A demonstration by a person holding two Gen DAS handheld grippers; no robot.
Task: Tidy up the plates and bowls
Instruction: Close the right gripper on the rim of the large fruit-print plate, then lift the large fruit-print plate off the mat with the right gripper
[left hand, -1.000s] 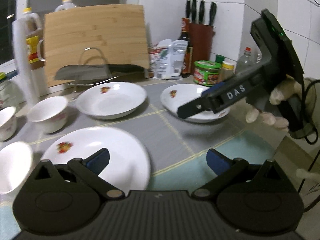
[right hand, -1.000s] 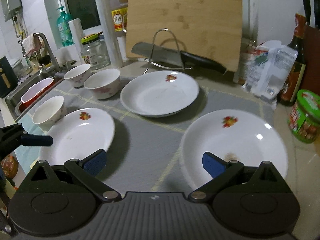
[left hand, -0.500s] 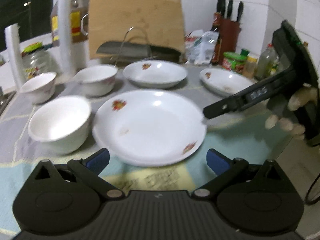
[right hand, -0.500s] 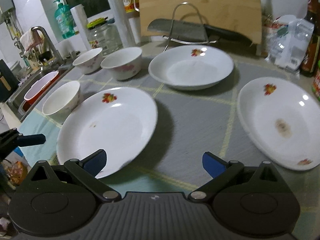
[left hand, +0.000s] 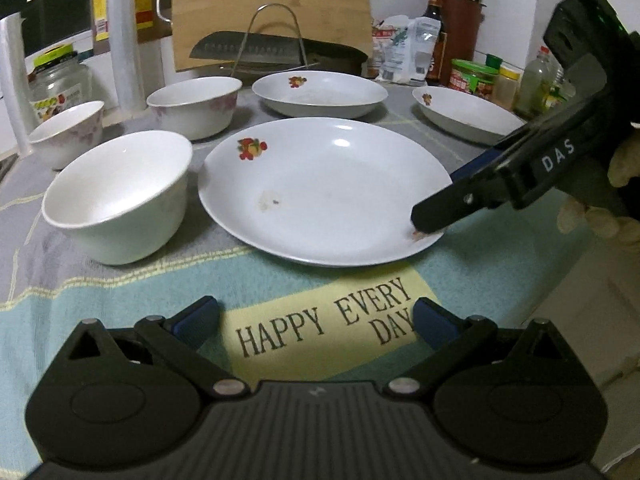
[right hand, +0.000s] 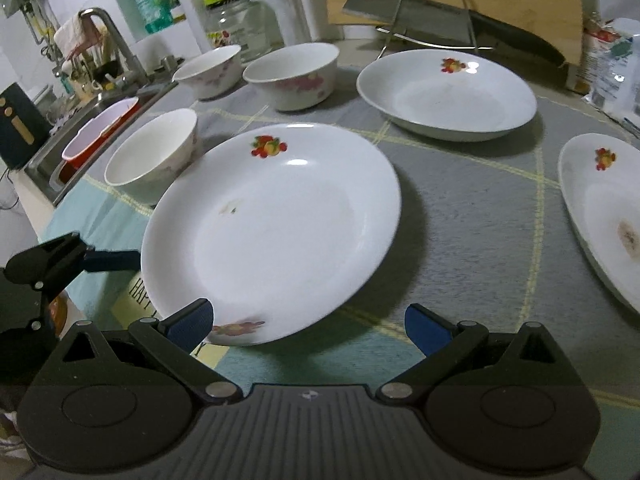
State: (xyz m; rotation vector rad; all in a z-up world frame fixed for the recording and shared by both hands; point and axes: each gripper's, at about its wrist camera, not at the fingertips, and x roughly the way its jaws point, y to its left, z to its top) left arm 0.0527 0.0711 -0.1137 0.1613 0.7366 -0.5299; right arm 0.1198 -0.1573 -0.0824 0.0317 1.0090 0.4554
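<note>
A cloth-covered counter [left hand: 120,292] against white tiles holds plates and bowls. The left gripper [left hand: 314,322] and right gripper [right hand: 308,326] both gape empty. The nearest plate [right hand: 272,224] sits at twelve o'clock. Only the right view shows the sink [right hand: 80,140], at ten o'clock.

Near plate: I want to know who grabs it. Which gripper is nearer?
Right gripper, its jaws open at the near plate rim. Left gripper sits back over the cloth.

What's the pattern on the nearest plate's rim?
Plain white nearest plate with a red-and-yellow fruit motif on the rim; clearest in the right wrist view.
</note>
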